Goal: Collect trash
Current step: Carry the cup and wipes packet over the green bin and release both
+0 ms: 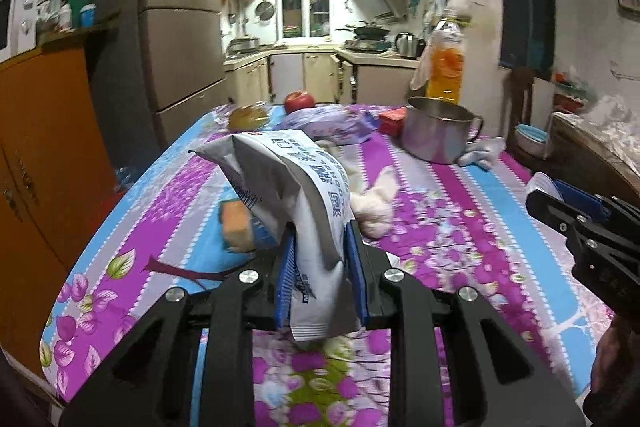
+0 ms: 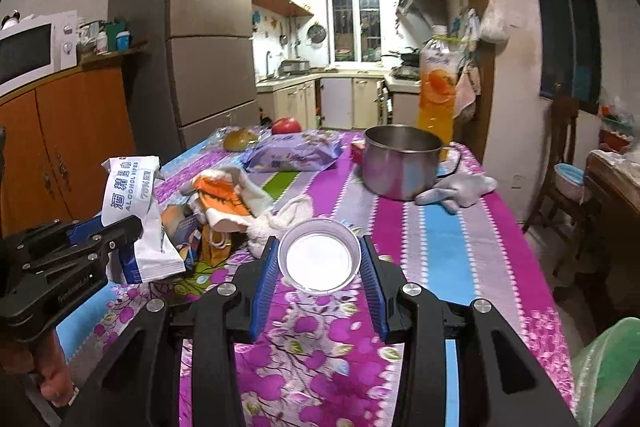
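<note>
My left gripper [image 1: 320, 233] is shut on a grey-white alcohol wipes packet [image 1: 296, 183], which hangs lifted above the table and folds over toward the left. The right wrist view shows that gripper [image 2: 120, 241] at the left, with the packet [image 2: 132, 203] in it. My right gripper [image 2: 320, 242] is shut on a small round white plastic cup [image 2: 320, 259], pads pressed on its rim, raised over the tablecloth. This gripper [image 1: 548, 198] and the cup [image 1: 542, 183] appear at the right edge of the left wrist view. Loose trash lies between them: crumpled tissue [image 2: 280, 223] and orange wrappers [image 2: 220, 199].
On the floral-clothed table [image 2: 440, 227] stand a steel pot [image 2: 400, 163] and an orange drink bottle [image 2: 436, 95]. A grey glove [image 2: 456, 193], a purple wipes pack [image 2: 296, 151] and an apple [image 2: 286, 125] lie there too. A green bag [image 2: 608, 367] shows at the lower right.
</note>
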